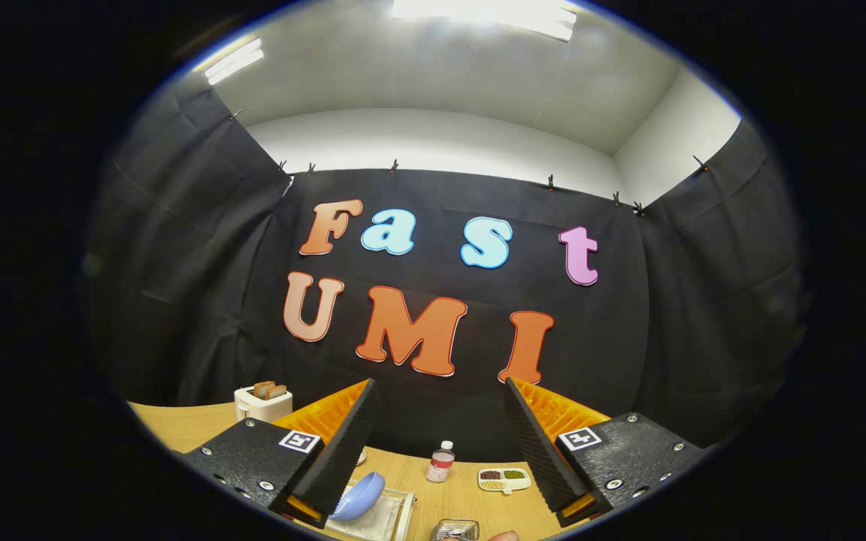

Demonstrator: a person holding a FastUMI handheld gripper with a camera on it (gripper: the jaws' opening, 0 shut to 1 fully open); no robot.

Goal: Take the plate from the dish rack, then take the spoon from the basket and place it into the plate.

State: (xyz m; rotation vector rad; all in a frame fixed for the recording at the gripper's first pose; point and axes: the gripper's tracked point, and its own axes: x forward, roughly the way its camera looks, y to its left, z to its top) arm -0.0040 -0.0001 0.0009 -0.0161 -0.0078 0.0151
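Note:
My gripper [440,391] is open, its fingers spread wide and raised high above the wooden table [440,500], with nothing between them. Below the left finger a blue plate [359,496] leans upright in a clear dish rack [380,518]. Under the gap between the fingers, at the near side of the table, sits a small wire basket [455,530] with something shiny in it; I cannot make out the spoon. A fingertip of a person [504,536] shows just right of the basket.
A small bottle with a red label [440,462] stands at the back of the table. A white divided dish of beans [504,479] lies to its right. A white toaster with bread slices [262,402] stands at the far left.

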